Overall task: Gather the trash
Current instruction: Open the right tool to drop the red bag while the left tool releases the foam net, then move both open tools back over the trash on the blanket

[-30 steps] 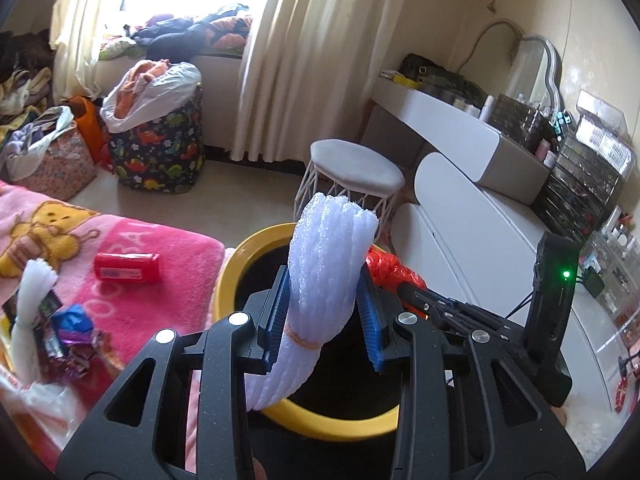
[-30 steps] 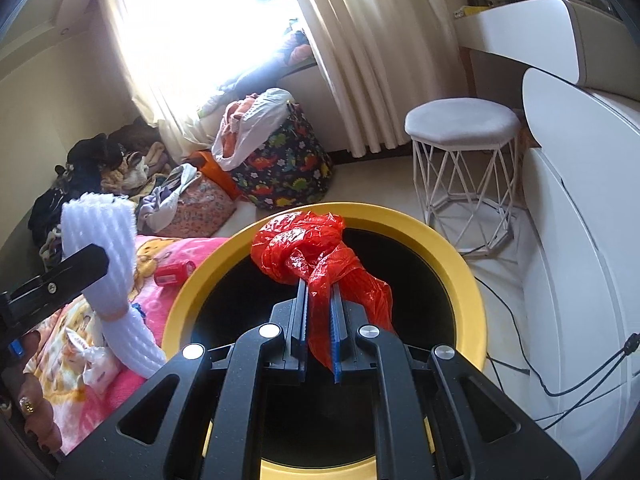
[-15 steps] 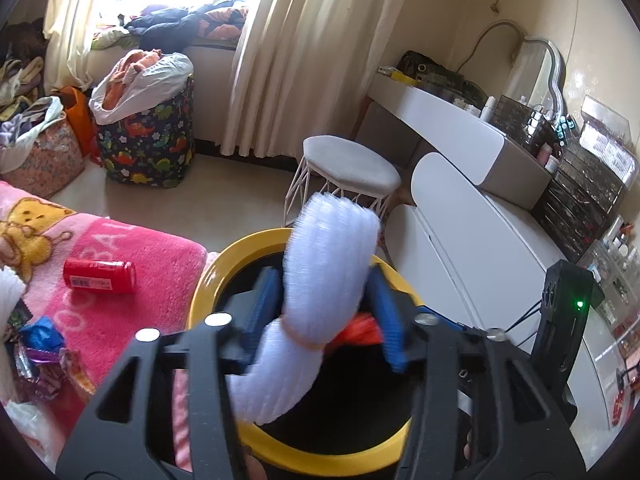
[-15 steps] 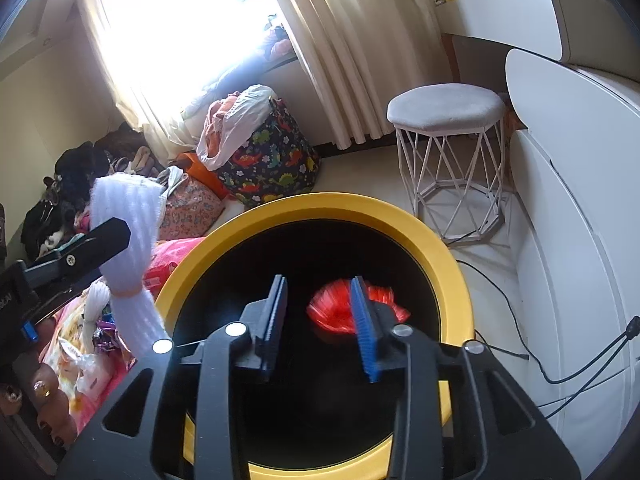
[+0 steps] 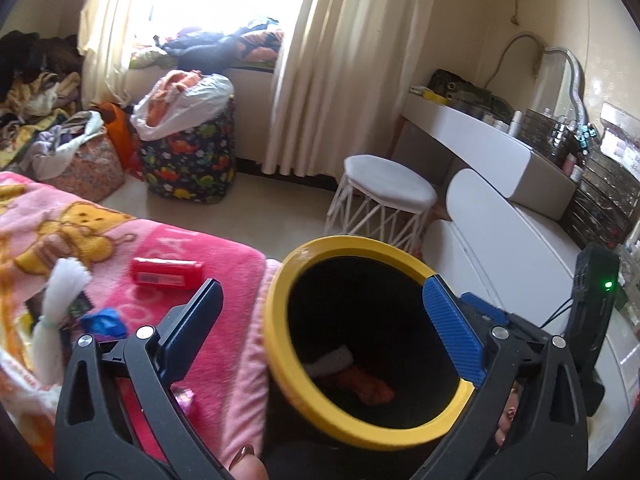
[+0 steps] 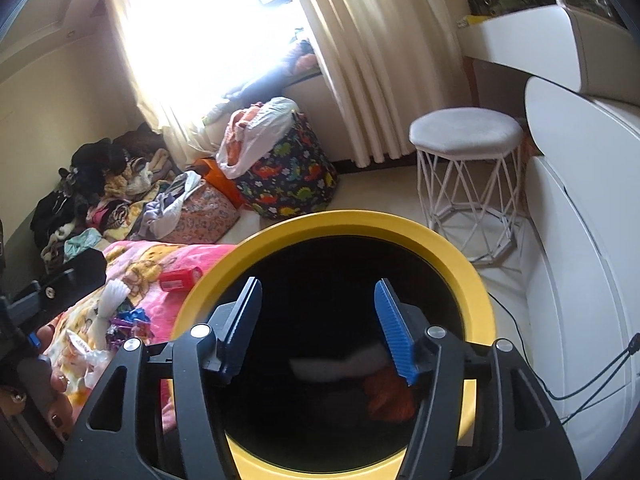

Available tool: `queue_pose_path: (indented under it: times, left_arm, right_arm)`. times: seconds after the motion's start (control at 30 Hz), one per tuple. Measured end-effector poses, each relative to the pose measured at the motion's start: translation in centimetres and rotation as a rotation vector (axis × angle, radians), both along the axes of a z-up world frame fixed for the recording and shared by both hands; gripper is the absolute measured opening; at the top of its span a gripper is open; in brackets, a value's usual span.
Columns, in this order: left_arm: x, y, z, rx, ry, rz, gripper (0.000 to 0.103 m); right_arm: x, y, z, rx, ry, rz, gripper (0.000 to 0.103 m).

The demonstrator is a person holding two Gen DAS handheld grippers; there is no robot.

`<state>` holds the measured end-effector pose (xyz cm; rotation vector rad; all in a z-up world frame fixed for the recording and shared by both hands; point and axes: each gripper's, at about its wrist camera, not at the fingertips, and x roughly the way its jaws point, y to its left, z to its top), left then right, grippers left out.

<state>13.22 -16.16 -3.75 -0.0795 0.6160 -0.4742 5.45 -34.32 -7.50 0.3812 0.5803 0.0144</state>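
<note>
A black bin with a yellow rim (image 5: 280,280) (image 6: 476,276) stands beside the pink bed. Inside it lie a white foam net (image 5: 334,360) (image 6: 336,366) and a red plastic bag (image 5: 370,390) (image 6: 390,398). My left gripper (image 5: 324,304) is open and empty, its jaws spread wide over the bin's mouth. My right gripper (image 6: 318,320) is open and empty above the bin. On the pink blanket (image 5: 224,276) lie a red can (image 5: 168,274) (image 6: 181,277), a second white foam net (image 5: 60,312) (image 6: 110,304) and blue and purple wrappers (image 5: 102,320) (image 6: 130,322).
A white stool (image 5: 386,196) (image 6: 466,136) stands behind the bin, a white dressing table (image 5: 496,148) and cabinet to the right. A dinosaur-print bag (image 5: 188,160) (image 6: 288,180) and piles of clothes sit by the curtains. A cable (image 6: 592,376) runs on the floor at right.
My left gripper opened and let go of the white foam net, and my right gripper let go of the red bag. Both now lie in the bin. The left gripper has shifted left.
</note>
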Motion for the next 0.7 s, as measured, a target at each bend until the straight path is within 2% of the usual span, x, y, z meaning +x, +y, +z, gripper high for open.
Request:
queue_pose_path:
  times: [0.7]
  left_arm:
    - [-2.0, 7.0, 1.3, -0.012, -0.052, 0.151, 0.092]
  right_arm:
    - [-0.1, 6.9, 2.7, -0.075, -0.076, 0.19, 0.065]
